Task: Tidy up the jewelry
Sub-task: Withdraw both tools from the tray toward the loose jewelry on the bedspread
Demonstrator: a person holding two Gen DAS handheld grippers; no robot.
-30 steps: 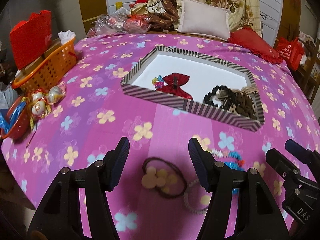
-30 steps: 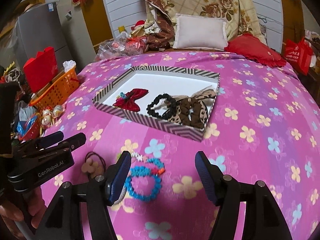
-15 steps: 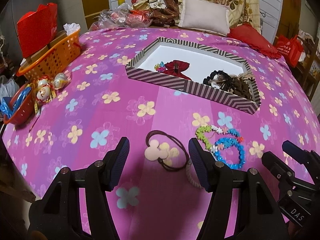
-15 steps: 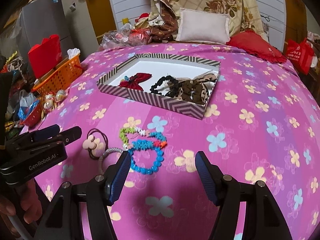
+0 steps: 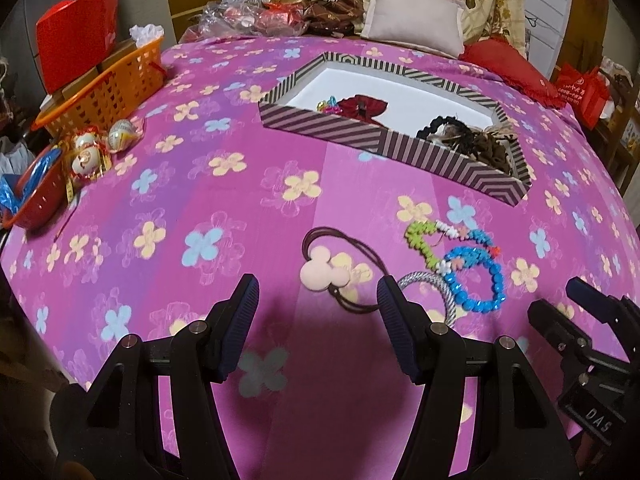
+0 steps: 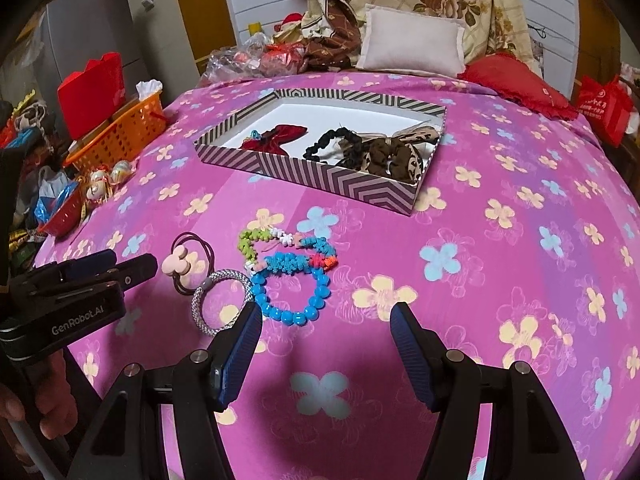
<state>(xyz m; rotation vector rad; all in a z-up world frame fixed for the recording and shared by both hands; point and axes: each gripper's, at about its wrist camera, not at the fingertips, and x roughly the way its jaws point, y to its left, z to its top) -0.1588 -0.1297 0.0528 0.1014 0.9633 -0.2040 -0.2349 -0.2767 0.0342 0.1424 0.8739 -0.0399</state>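
On the pink flowered bedspread lie a brown hair tie with a pale mouse-head charm (image 5: 325,272) (image 6: 179,263), a silver woven ring (image 5: 436,286) (image 6: 221,301), a blue bead bracelet (image 5: 478,282) (image 6: 294,294) and a multicolour flower bracelet (image 5: 436,240) (image 6: 286,250). Beyond them stands a striped box (image 5: 400,146) (image 6: 332,178) holding a red bow (image 5: 362,106) (image 6: 276,138), a black scrunchie (image 6: 326,144) and leopard-print bows (image 6: 396,152). My left gripper (image 5: 318,312) hangs open just short of the mouse hair tie. My right gripper (image 6: 326,326) is open, with the blue bracelet just ahead of its left finger.
An orange basket (image 5: 106,88) with a red box sits at the bed's left edge, with decorated eggs (image 5: 100,148) and a red bowl (image 5: 38,196) nearer. Pillows and a red cushion (image 6: 516,84) line the far end. A hand (image 6: 36,416) holds the left gripper.
Both grippers have drawn back toward the near edge of the bed and tilted up, so the bracelets and hair ties now lie ahead of the fingertips. Jaw widths are unchanged.
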